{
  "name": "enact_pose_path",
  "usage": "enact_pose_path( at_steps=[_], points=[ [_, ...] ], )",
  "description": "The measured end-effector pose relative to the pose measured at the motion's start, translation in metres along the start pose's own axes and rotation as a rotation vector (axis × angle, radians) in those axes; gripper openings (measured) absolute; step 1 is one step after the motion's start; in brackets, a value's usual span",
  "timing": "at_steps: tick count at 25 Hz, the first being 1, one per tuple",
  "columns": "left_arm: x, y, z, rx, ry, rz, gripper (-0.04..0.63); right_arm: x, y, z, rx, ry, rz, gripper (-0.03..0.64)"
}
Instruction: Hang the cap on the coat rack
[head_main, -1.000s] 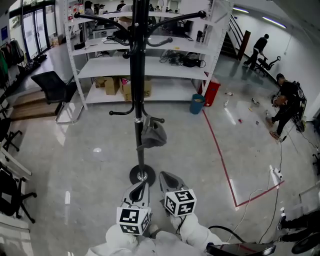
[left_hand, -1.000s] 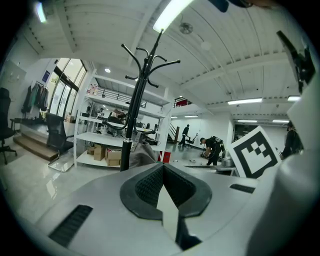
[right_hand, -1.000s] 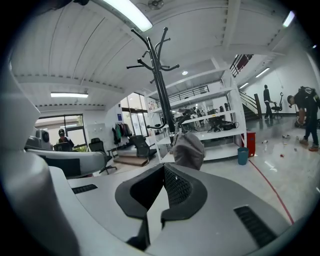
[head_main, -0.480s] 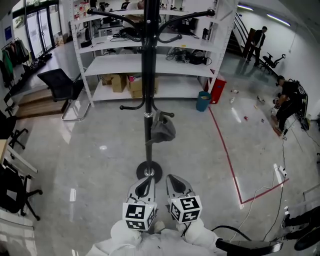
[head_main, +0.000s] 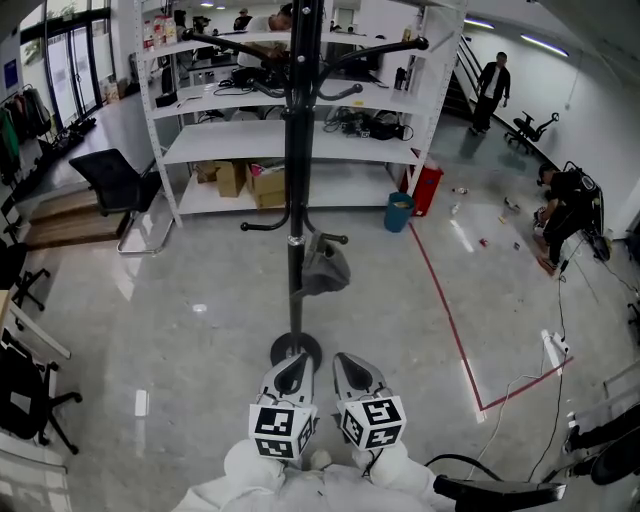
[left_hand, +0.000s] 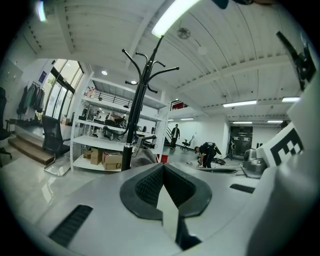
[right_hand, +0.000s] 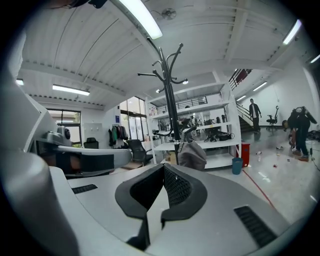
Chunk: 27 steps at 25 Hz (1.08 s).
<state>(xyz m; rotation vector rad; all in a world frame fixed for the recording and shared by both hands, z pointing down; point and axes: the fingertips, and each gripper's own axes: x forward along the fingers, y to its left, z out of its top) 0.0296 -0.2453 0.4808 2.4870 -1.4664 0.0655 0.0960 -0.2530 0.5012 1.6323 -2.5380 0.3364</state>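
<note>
A black coat rack (head_main: 297, 200) stands on a round base (head_main: 296, 350) right in front of me. A grey cap (head_main: 322, 268) hangs from one of its low hooks, just right of the pole. My left gripper (head_main: 292, 372) and right gripper (head_main: 347, 370) are side by side below the base, both shut and empty, well short of the cap. In the left gripper view the gripper (left_hand: 162, 167) points at the rack (left_hand: 135, 120), with the cap (left_hand: 143, 157) beside the pole. From the right gripper (right_hand: 163, 167) I see the cap (right_hand: 192, 155) hanging on the rack (right_hand: 171, 100).
White shelving (head_main: 230, 140) with boxes stands behind the rack. An office chair (head_main: 110, 180) is at the left. A red bin (head_main: 425, 188) and blue bucket (head_main: 397, 212) sit right of the shelves. Red floor tape (head_main: 445, 310) and cables (head_main: 520, 390) run at the right, near people (head_main: 560, 205).
The view has shifted a little, so the rack sits slightly further right. Both grippers stay shut and together below the base. The cap stays on its hook. A person in the background walked.
</note>
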Motion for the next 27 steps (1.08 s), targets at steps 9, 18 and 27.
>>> enact_pose_path(
  at_steps=[9, 18, 27],
  points=[
    [0.000, 0.009, 0.002, 0.008, 0.007, -0.018, 0.002, 0.006, 0.008, 0.012, -0.018, -0.030, -0.020, 0.011],
    [-0.003, 0.013, -0.002, 0.005, 0.013, -0.019, 0.002, 0.006, 0.013, 0.011, -0.001, -0.024, -0.014, 0.011],
    [-0.006, 0.018, -0.001, 0.000, 0.011, -0.017, 0.002, 0.007, 0.017, 0.012, 0.003, -0.020, -0.012, 0.011]
  ],
)
